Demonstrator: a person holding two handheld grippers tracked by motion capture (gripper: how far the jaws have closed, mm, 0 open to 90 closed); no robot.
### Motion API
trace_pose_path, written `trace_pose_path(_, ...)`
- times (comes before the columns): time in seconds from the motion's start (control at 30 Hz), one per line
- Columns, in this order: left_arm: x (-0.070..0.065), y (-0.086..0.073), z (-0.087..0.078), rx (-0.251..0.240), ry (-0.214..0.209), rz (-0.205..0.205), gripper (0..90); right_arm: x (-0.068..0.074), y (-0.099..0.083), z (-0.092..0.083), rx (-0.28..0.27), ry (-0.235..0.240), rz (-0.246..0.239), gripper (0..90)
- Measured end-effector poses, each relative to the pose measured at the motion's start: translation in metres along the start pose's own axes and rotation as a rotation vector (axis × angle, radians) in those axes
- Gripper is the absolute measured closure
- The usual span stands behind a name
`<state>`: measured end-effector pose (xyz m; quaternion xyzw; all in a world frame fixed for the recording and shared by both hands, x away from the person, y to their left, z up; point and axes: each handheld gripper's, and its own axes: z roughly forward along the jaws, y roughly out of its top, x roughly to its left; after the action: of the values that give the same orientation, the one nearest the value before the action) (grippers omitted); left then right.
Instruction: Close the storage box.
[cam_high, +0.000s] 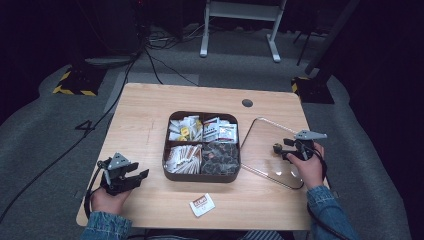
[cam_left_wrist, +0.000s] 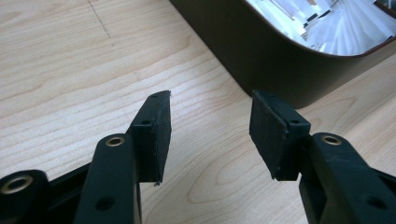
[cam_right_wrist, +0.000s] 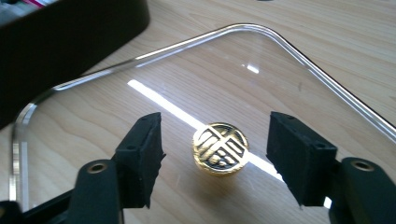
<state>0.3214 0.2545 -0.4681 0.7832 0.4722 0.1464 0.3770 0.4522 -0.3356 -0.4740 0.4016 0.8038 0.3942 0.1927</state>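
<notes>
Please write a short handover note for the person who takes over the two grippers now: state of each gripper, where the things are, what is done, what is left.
Left gripper: open, empty, low over the table left of the brown box.
Right gripper: open, jaws either side of the gold knob of the clear lid, not pressing on it.
Lid lies flat on the table, right of the box. Box is uncovered, its four compartments full of packets.
One loose packet lies on the table in front of the box.
Left, probably: put the packet in, grip the knob, cover the box.
</notes>
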Motion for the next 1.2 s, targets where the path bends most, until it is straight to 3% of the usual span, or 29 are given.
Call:
trace_pose_path(0.1,0.001,-0.001,0.003,0.019,0.016,-0.007,48.8,-0.003,-0.003,0.004,0.013,-0.002,0.004,36.4)
trace_pose_path(0.43,0.001,-0.002,0.007,0.037,0.004,-0.006,48.6,-0.004,-0.011,0.016,0.057,0.013,0.005,44.6)
trace_pose_path(0.63,0.001,-0.002,0.007,0.037,0.003,-0.008,48.5,-0.004,-0.013,0.020,0.054,0.016,-0.006,58.0)
trace_pose_path(0.8,0.002,-0.002,0.007,0.039,-0.001,-0.009,48.5,-0.002,-0.012,0.020,0.051,0.005,-0.019,58.6)
trace_pose_path(0.97,0.003,-0.002,0.007,0.035,-0.002,-0.012,48.5,-0.004,-0.011,0.017,0.045,0.009,-0.002,58.7)
trace_pose_path(1.2,0.002,-0.002,0.007,0.031,-0.001,-0.012,48.5,-0.007,-0.004,0.001,0.006,0.019,-0.003,58.7)
